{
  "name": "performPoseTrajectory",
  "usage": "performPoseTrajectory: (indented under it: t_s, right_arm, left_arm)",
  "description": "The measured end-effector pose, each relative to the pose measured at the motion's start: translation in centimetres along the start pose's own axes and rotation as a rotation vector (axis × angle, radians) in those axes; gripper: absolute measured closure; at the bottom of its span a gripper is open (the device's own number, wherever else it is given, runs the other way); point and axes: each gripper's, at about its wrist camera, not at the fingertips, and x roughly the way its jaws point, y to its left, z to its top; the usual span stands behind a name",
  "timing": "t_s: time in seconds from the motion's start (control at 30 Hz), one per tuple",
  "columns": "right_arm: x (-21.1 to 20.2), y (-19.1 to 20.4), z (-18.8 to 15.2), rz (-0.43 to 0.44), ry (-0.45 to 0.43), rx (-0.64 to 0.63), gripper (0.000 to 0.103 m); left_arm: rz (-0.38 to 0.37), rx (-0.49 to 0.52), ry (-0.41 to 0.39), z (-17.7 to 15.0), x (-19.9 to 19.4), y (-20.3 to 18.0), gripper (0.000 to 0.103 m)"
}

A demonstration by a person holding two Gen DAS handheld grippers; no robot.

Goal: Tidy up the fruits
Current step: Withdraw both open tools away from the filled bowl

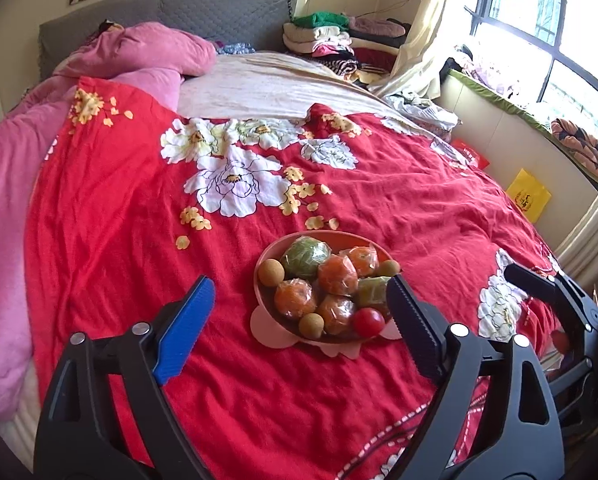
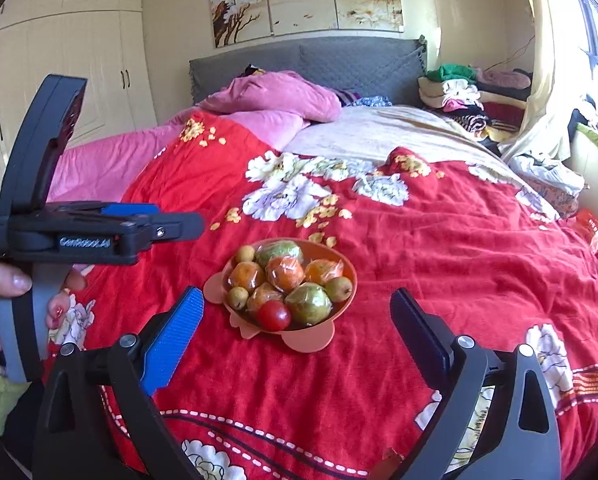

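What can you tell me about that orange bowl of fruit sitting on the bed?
The bowl is a salmon-orange dish, plastic by the look of it, with scalloped, petal-like feet flaring from its base. It sits upright on the red floral bedspread, heaped nearly full: several film-wrapped oranges, two wrapped green fruits, a few small tan-green round fruits, and one bare red tomato at the near rim. Nothing but the fruit and the bedspread touches it.

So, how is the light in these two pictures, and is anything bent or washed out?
Left wrist view: the window is blown out to white, and daylight falls evenly on the red bedspread; edges curve, corners go dark. Right wrist view: the wardrobe bows with the fisheye, and the fruit bowl stays sharp, with small glints on the wrapped fruit.
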Motion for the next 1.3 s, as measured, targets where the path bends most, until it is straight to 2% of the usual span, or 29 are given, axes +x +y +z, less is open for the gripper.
performPoseTrajectory:
  t_s: [0.2,0.57,0.97,1.07,1.3]
  right_arm:
    - [-1.5,0.1,0.1,-0.01,-0.022,-0.004,0.007]
    - [-3.5,0.8,-0.6,-0.007,-0.016,-0.018,0.005]
    - [-4.0,1.3,-2.7,-0.009,0.056,-0.009,0.005]
    - [-3.6,1.2,-3.4,-0.015,0.089,0.01,0.005]
    - [-2.9,0.9,-5.1,-0.033,0.132,0.026,0.005]
  left_arm:
    - [0.023,-0.004,-0.024,-0.6,-1.9,-0.3,0.011]
    - [0.058,-0.036,-0.027,-3.8,-4.7,-0.5,0.01]
    - [0.089,-0.056,0.009,-7.6,-5.6,-1.0,0.01]
    - [0.126,-0.049,0.013,-8.6,-5.4,-0.9,0.01]
    - [0.15,-0.083,0.064,-11.2,-4.2,-0.7,0.01]
